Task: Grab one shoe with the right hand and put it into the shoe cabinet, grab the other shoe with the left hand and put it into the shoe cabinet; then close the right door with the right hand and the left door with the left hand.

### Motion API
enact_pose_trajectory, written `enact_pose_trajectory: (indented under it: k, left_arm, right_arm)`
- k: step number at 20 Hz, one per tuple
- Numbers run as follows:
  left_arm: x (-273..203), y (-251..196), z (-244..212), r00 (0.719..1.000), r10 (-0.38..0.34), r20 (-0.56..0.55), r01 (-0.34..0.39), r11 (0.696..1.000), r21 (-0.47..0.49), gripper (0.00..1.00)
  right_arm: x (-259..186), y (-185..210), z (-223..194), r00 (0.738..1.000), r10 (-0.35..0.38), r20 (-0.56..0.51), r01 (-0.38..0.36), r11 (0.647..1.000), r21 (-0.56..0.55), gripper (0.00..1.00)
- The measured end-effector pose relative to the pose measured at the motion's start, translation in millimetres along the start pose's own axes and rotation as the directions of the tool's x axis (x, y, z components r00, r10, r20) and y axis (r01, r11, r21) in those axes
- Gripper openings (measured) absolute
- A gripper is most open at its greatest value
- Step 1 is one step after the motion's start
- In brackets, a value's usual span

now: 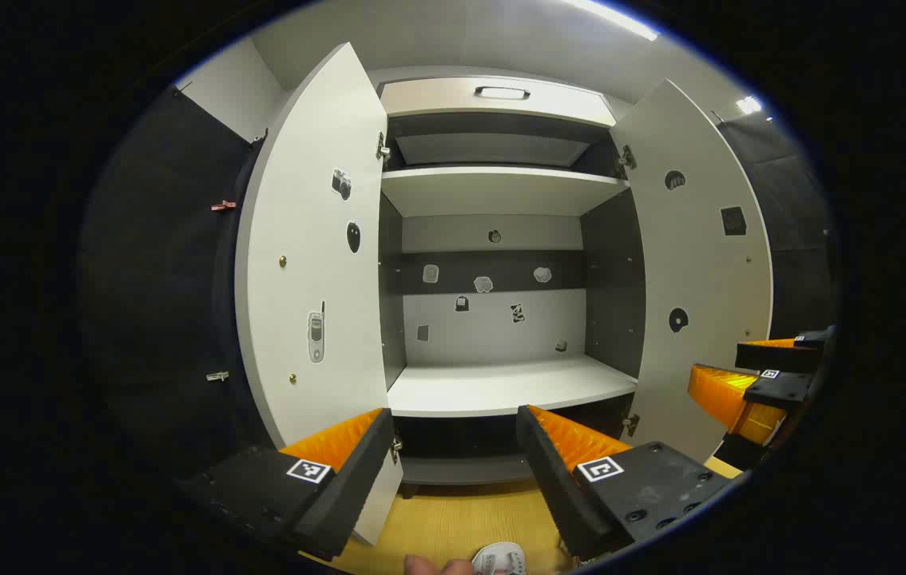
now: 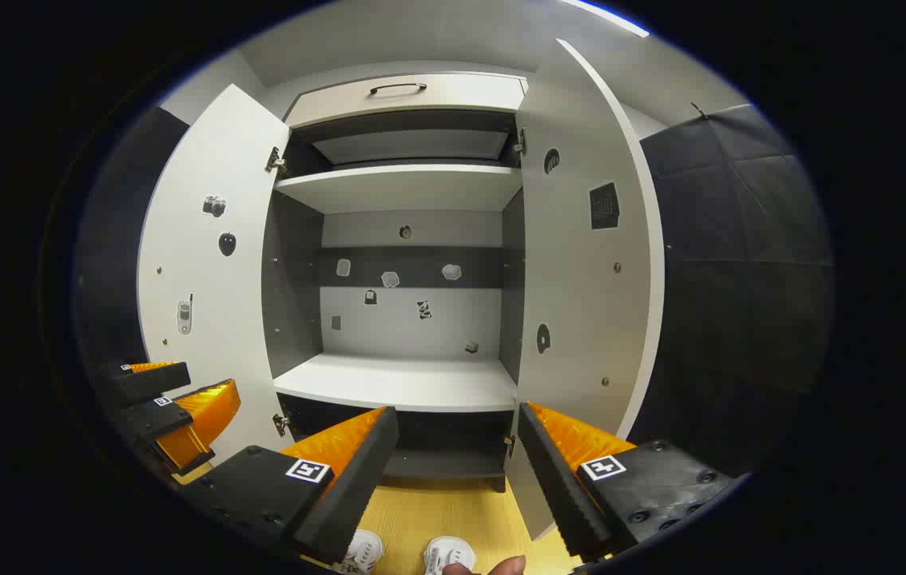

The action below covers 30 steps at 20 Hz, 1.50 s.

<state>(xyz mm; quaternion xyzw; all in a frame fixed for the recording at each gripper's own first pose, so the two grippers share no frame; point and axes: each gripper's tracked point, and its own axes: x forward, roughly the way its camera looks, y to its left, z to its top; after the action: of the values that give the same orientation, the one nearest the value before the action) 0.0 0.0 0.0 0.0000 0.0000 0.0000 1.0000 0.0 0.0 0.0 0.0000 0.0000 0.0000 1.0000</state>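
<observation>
With both doors wide and both shoes on the floor, the first grab seems pending: the right gripper, released like the left gripper, must drop to one.

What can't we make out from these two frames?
- Shoes: cut off by the bottom edge in the right gripper view; one toe in the left gripper view.
- Lowest cabinet compartment: dark, partly behind the right gripper.
- Stickers on the back panel: too small to identify.
</observation>
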Motion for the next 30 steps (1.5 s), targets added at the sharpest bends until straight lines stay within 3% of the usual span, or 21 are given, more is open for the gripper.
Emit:
enact_pose_trajectory:
  k: [21,26,30]
  left_arm:
    - [-6.6,8.7,3.2,1.000,0.023,0.015,-0.023,1.000,0.003,0.96]
    - [-10.2,19.8,-4.0,0.999,0.050,0.005,-0.050,0.999,-0.002,0.96]
    - [-14.9,30.5,-14.1,0.998,0.068,-0.005,-0.068,0.998,0.009,0.96]
  right_arm:
    - [-6.3,5.2,0.5,1.000,0.016,0.001,-0.016,1.000,0.002,0.98]
    - [-14.8,10.9,-40.6,0.992,0.059,-0.109,-0.056,0.998,0.033,0.98]
    - [-29.8,13.5,-109.3,0.961,0.083,-0.265,-0.078,0.997,0.028,0.98]
